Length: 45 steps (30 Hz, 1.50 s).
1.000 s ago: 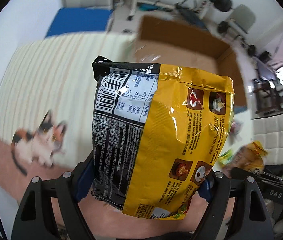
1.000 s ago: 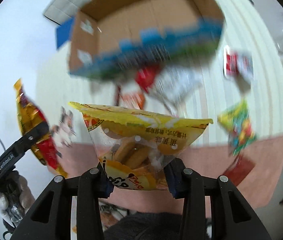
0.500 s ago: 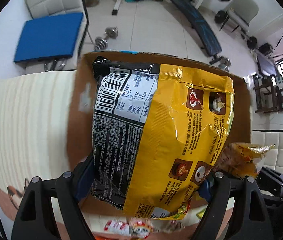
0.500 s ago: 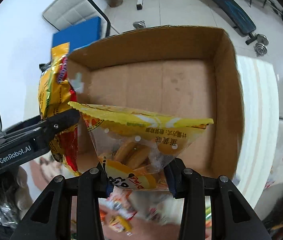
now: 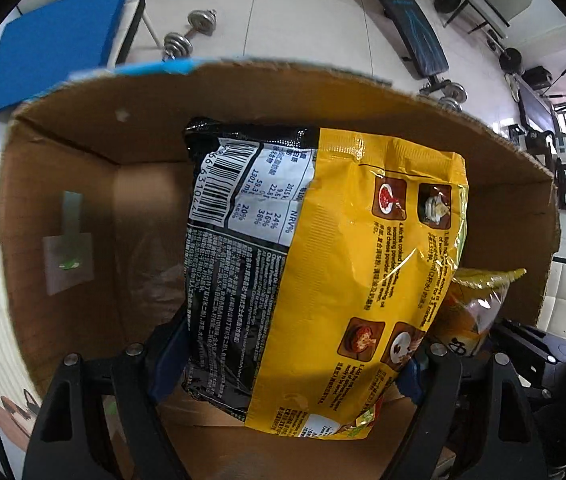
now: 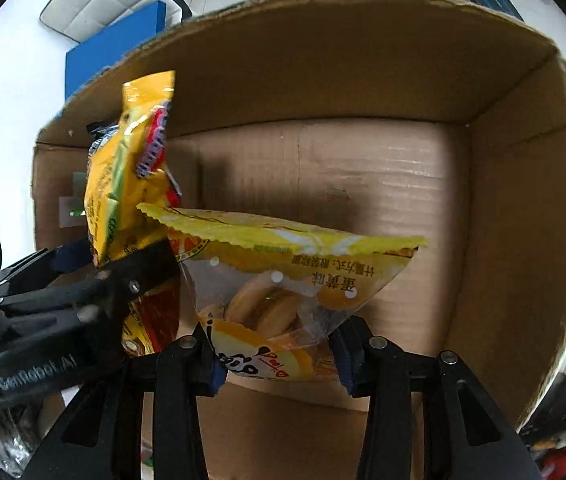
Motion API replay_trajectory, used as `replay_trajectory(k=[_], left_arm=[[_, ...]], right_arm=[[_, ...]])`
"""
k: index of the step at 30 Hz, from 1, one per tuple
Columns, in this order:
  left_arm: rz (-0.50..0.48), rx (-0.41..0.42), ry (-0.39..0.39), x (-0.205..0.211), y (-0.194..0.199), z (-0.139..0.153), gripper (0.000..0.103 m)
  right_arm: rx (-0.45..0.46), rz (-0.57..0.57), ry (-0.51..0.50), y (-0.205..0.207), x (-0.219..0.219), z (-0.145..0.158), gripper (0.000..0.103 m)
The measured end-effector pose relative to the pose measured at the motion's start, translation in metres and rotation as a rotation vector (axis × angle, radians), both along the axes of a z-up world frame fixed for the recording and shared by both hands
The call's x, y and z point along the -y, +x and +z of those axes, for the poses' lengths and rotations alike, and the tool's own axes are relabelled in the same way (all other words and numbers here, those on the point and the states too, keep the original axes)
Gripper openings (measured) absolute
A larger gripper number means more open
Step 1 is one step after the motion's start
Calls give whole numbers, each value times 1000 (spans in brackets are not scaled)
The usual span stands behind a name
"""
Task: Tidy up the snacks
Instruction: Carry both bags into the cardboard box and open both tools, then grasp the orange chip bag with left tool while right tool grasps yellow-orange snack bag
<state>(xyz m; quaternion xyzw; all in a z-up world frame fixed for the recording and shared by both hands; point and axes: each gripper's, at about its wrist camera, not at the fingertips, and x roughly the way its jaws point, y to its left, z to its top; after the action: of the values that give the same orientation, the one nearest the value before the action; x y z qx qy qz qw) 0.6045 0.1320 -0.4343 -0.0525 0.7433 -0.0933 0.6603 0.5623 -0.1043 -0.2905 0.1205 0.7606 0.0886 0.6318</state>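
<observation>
Left gripper (image 5: 289,364) clamped across the lower part of a yellow and black noodle packet (image 5: 323,272), jaws standing wide with the blue pads pressing its two side edges. Packet upright between the fingers (image 5: 139,372), long axis running straight away from the gripper, black sealed end farthest out, barcode panel on the far left, yellow instruction side on the right. Beyond and all around it, the brown inside of a cardboard box (image 5: 95,132): far wall just past the packet's tip, floor beneath, a white label stuck on the wall to the left. Past the box rim, tiled floor with a dumbbell (image 5: 189,34) and a blue mat (image 5: 51,40).

Right gripper (image 6: 277,354) closed narrowly on the bottom of a yellow biscuit bag (image 6: 283,280), pads pinching the lower corners. Bag fanning out away from the gripper, wide crimped top edge lying crosswise at the far end, clear window showing round biscuits. Print upside down from this side. Same box (image 6: 403,184) open ahead, its floor directly beyond the bag, side wall close on the right. To the left of this gripper, touching the bag's top corner or just beside it, the noodle packet (image 6: 123,184) seen edge-on in the other gripper (image 6: 95,280).
</observation>
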Motion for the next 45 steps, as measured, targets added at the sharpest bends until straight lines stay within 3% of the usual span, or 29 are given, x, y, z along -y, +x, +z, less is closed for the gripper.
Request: replay_trajectory(k=[3, 7, 11, 19, 23, 28, 32, 34, 37, 40, 45], left_arm=[[-1, 4, 15, 1, 1, -1, 84], [16, -12, 12, 0, -1, -3, 90], [18, 40, 28, 5, 1, 12, 91], [6, 110, 46, 19, -5, 52, 92], [-2, 209, 54, 19, -16, 84, 92], [0, 354, 78, 7, -45, 132, 92], [19, 394, 73, -15, -76, 159, 92], [24, 416, 74, -28, -93, 167, 92], [29, 441, 93, -51, -126, 176, 92], [31, 433, 122, -78, -171, 173, 92], [-23, 349, 230, -117, -248, 135, 92]], right_arm=[[-9, 16, -15, 1, -1, -2, 51], [1, 31, -43, -3, -2, 3, 84], [5, 1, -37, -7, 4, 15, 93], [79, -24, -60, -30, 20, 59, 97], [162, -24, -105, -48, 26, 89, 98], [262, -50, -132, -75, 33, 118, 98], [320, -89, -114, -107, 14, 137, 98], [336, -97, -104, -121, 2, 132, 98], [346, -91, -91, -159, -15, 135, 98], [296, -76, -72, -201, -38, 129, 98], [182, -28, -54, -270, -77, 100, 98]])
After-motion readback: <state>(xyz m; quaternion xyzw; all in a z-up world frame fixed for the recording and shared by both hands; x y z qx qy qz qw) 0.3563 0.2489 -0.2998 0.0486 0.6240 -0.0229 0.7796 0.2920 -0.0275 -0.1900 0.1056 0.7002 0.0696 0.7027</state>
